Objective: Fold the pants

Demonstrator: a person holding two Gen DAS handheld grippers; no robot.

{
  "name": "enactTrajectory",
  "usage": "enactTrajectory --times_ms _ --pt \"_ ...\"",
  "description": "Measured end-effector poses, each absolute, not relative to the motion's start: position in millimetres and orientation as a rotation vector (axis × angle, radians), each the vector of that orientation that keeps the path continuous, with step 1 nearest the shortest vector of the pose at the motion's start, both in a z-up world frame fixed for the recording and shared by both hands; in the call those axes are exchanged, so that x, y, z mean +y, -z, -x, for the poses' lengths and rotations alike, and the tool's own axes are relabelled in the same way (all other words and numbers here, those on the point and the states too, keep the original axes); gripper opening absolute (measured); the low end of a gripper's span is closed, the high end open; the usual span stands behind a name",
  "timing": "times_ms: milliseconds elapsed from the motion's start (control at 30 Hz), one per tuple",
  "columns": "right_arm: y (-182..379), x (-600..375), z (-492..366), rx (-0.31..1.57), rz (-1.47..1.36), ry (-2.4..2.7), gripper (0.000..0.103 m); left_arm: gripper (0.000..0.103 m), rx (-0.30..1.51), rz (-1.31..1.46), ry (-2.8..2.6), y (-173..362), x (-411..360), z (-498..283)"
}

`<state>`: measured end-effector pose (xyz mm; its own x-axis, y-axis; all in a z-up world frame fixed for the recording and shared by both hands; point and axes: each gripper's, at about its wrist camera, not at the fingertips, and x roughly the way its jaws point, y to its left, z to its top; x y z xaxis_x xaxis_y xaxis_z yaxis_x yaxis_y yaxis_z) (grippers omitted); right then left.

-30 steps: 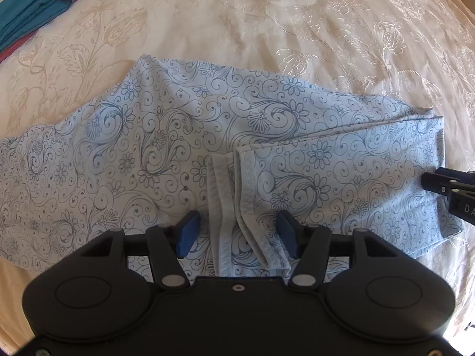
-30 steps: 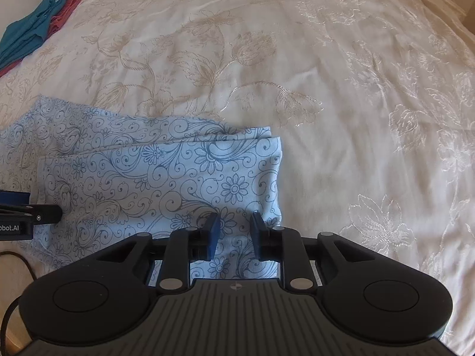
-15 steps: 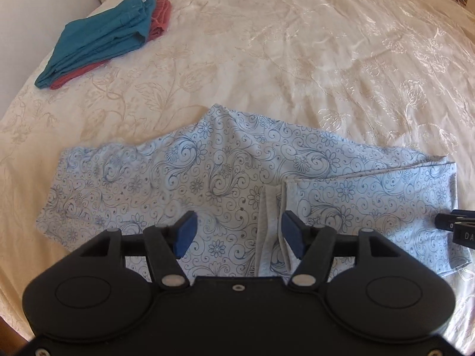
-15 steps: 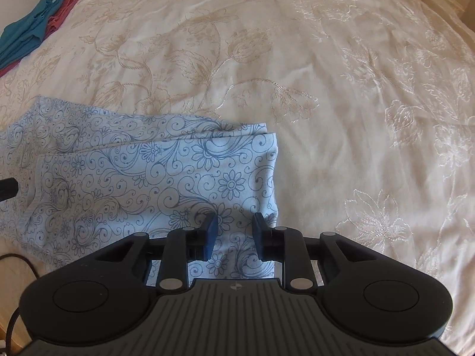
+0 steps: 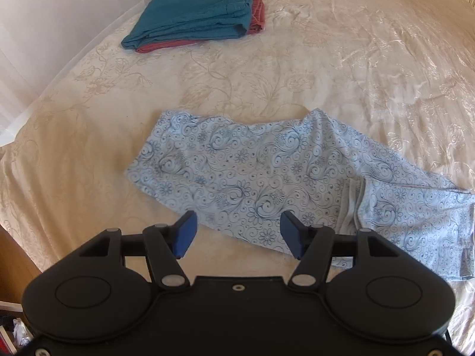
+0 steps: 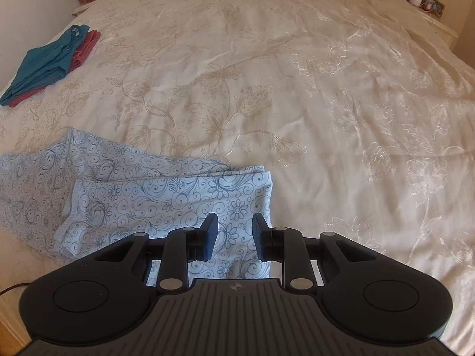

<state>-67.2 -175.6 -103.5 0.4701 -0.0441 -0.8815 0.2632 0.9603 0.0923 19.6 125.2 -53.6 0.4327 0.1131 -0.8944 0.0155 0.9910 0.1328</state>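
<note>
Pants (image 5: 282, 178), soft pale-blue cloth printed with dark swirls and daisies, lay folded flat near the bed's (image 6: 297, 89) front edge. No writing was readable. Left gripper (image 5: 238, 235) hung wide apart and empty; right gripper (image 6: 234, 237) stood narrowly parted, gripping nothing.

— What colour are the pants (image 5: 267, 178)?
— Pale blue, darker blue swirls and daisies. My left claw (image 5: 237, 234) has blue pads; the bedspread (image 6: 297, 74) is cream with embroidered flowers.
— And the stack?
— Teal garment (image 5: 193, 17) over a red one (image 5: 256, 17).
</note>
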Motion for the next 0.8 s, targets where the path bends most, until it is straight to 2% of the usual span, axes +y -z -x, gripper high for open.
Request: enactTrajectory --times_ms 167,567,800 --pt "99 -169 63 1.066 -0.25 0.168 0.025 0.066 1.098 -0.165 -0.11 47 140 -26" --pt "93 -148 60 0.997 -0.296 0.031 0.025 0.066 1.142 -0.128 -0.071 83 191 -50" --pt "92 -124 54 1.002 -0.365 -0.024 0.026 0.066 1.166 0.032 -0.026 107 251 -75"
